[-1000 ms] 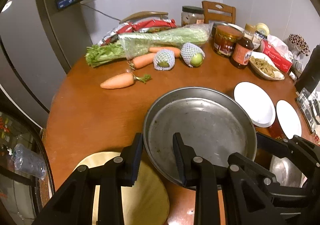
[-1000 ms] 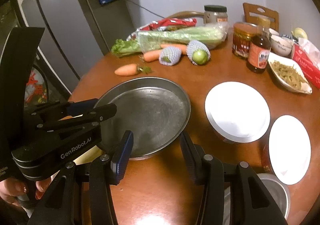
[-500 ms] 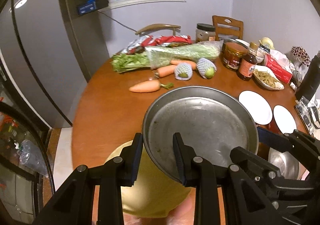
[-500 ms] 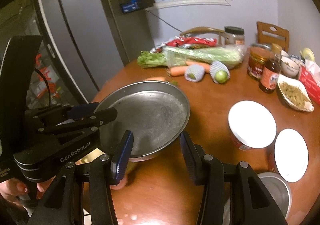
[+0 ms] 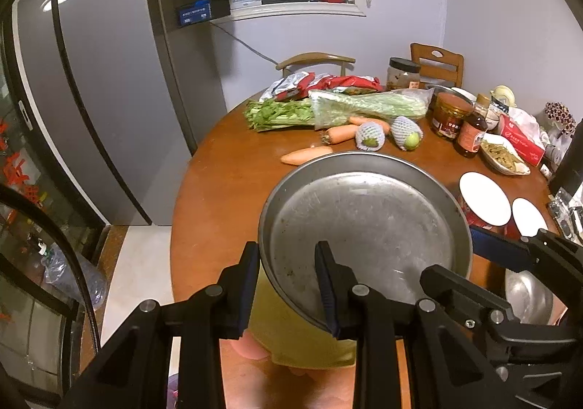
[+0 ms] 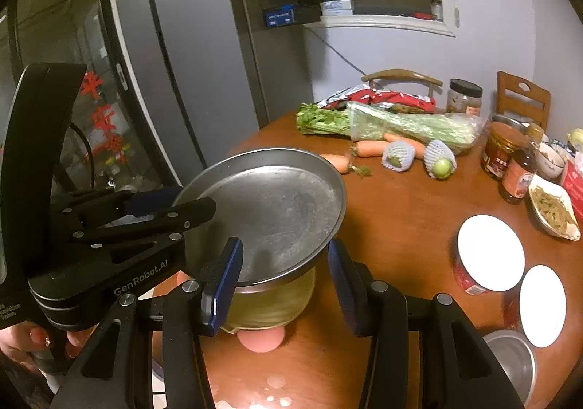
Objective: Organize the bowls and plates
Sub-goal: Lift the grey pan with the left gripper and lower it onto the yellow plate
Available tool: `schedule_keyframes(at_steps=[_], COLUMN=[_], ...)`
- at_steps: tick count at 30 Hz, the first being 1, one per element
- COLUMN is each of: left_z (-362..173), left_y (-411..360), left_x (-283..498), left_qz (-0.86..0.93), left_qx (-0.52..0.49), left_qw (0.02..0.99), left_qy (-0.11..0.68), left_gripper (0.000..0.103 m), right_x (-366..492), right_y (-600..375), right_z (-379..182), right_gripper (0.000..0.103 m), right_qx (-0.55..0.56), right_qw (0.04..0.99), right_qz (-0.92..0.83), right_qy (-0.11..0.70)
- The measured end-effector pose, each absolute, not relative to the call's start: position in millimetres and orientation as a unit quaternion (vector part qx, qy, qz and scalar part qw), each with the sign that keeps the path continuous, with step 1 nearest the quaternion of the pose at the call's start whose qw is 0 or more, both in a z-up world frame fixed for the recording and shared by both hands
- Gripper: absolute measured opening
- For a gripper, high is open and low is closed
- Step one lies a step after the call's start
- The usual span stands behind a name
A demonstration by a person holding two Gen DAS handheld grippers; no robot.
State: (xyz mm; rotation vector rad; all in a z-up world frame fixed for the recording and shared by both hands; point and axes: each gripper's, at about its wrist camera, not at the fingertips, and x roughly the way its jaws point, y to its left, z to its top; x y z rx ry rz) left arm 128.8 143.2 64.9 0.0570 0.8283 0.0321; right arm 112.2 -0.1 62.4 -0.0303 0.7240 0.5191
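Observation:
A wide round steel pan [image 5: 368, 227] is held up above the round wooden table [image 5: 226, 187]. My left gripper [image 5: 288, 285] is shut on its near rim; in the right wrist view that gripper [image 6: 160, 205] clamps the pan [image 6: 277, 212] from the left. My right gripper [image 6: 282, 285] is open, its fingers either side of the pan's near edge, not touching. A yellow-green bowl [image 6: 269, 303] sits just beneath the pan; it also shows in the left wrist view [image 5: 291, 336]. Two white plates [image 6: 490, 252] [image 6: 543, 305] and a steel bowl [image 6: 510, 358] lie at the right.
Celery [image 6: 397, 125], carrots [image 6: 368, 148], netted fruits [image 6: 441, 163], jars and a sauce bottle [image 6: 517, 172], and a dish of food [image 6: 554, 210] crowd the table's far side. A grey fridge [image 6: 204, 81] stands left. Chairs stand behind the table.
The pan has been lifted off the table, held by my left gripper, and both grippers have risen and pulled back. The yellow-green bowl now sits under the pan.

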Motion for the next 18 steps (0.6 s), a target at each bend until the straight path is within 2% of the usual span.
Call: schedule_keyframes(at_steps=[18], left_z=[11.8], left_y=[163.3], left_x=[129.2], left_qz=[0.032], left_qx=[0.033], left_qw=[0.902], left_qy=[0.430], left_gripper=[0.031], right_x=[120.3], right_y=[32.5], right_z=[10.4], right_gripper=[0.050], right_qx=[-0.038], right_qw=[0.885], right_qz=[0.263], right_qy=[0.383])
